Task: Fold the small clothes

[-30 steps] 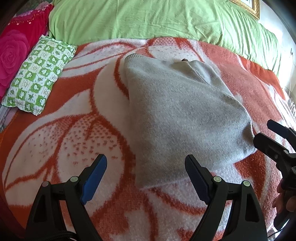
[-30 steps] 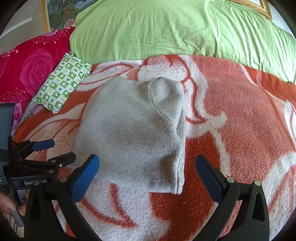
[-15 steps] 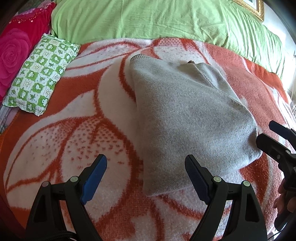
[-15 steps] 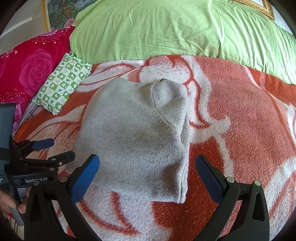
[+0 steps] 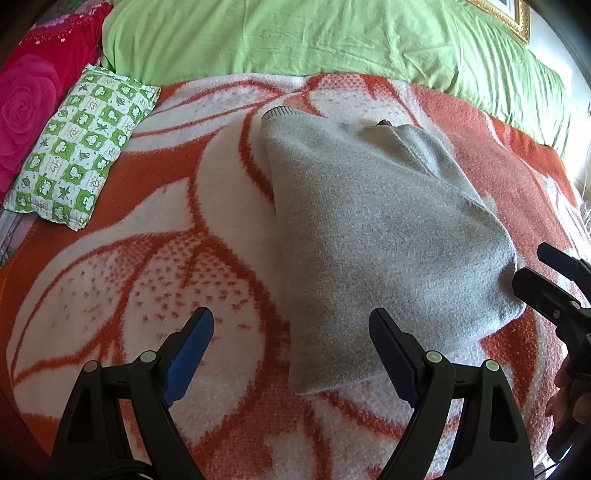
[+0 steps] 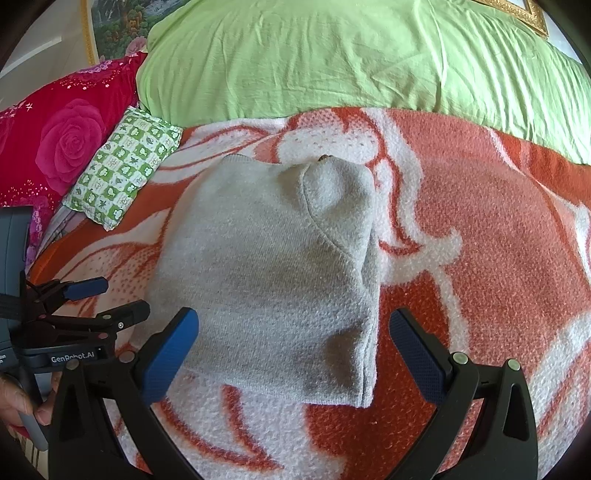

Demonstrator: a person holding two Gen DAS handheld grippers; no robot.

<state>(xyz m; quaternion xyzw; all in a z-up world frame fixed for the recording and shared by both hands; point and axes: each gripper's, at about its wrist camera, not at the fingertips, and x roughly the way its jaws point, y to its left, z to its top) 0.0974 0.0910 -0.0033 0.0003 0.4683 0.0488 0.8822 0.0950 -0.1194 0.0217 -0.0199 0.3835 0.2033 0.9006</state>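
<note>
A folded grey knit sweater [image 5: 373,236] lies flat on the orange and white blanket [image 5: 155,229]; it also shows in the right wrist view [image 6: 266,273]. My left gripper [image 5: 291,332] is open and empty, its jaws wide apart above the sweater's near left corner. My right gripper [image 6: 293,332] is open and empty, its jaws straddling the sweater's near edge from above. The right gripper shows at the right edge of the left wrist view [image 5: 554,280]. The left gripper shows at the left of the right wrist view [image 6: 99,299].
A green checked small pillow [image 5: 81,144] lies at the left on the blanket. A red rose-patterned cushion [image 6: 62,147] sits behind it. A green sheet [image 6: 351,59] covers the far part of the bed. A gilt frame corner [image 6: 517,14] shows at top right.
Both grippers have crept slightly closer to the sweater. The left one drifted left, so the sweater sits further right in its view. Both stay open.
</note>
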